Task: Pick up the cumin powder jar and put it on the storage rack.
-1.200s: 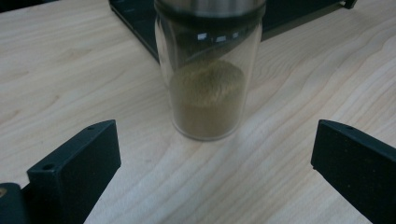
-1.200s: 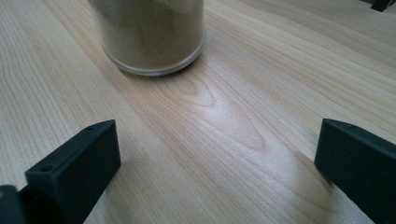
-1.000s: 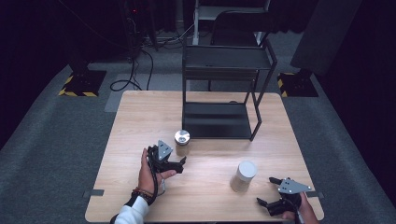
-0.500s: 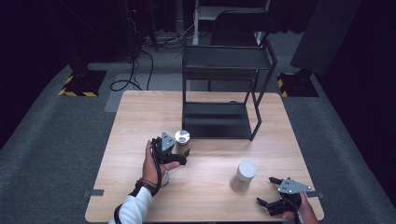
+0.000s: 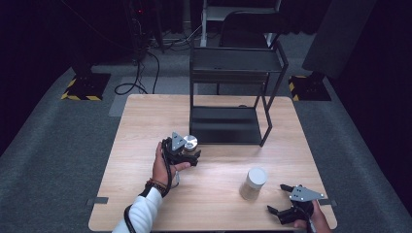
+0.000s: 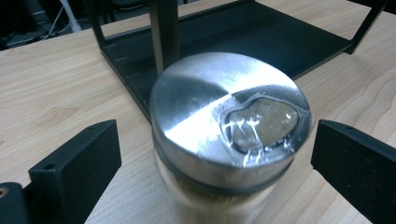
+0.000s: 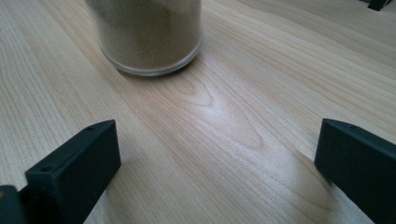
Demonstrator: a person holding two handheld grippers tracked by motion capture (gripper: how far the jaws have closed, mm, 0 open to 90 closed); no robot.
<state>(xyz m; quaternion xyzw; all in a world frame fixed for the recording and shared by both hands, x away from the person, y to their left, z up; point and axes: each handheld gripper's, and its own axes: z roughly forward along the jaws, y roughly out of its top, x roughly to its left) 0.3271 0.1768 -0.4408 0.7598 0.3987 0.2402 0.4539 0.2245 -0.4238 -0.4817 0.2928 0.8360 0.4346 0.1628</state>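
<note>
A small glass jar with a shiny metal lid (image 5: 190, 142) (image 6: 229, 121) stands on the wooden table (image 5: 145, 121) just before the black shelf rack (image 5: 228, 97). My left gripper (image 5: 193, 156) (image 6: 215, 163) is open, its jaws on either side of this jar without touching it. A second jar with a pale lid and sandy contents (image 5: 254, 183) (image 7: 147, 35) stands at the front right. My right gripper (image 5: 278, 200) (image 7: 215, 158) rests open near the table's front right corner, a short way from that jar, nothing between its jaws.
The black two-level rack's lower tray (image 6: 243, 37) lies directly behind the metal-lidded jar. A chair (image 5: 248, 22) and cables (image 5: 141, 73) are on the floor beyond the table. Bare wood (image 5: 214, 165) stretches between the two jars.
My left gripper has moved forward and right across the table until its jaws came around the metal-lidded jar. The right gripper and the pale-lidded jar have stayed put.
</note>
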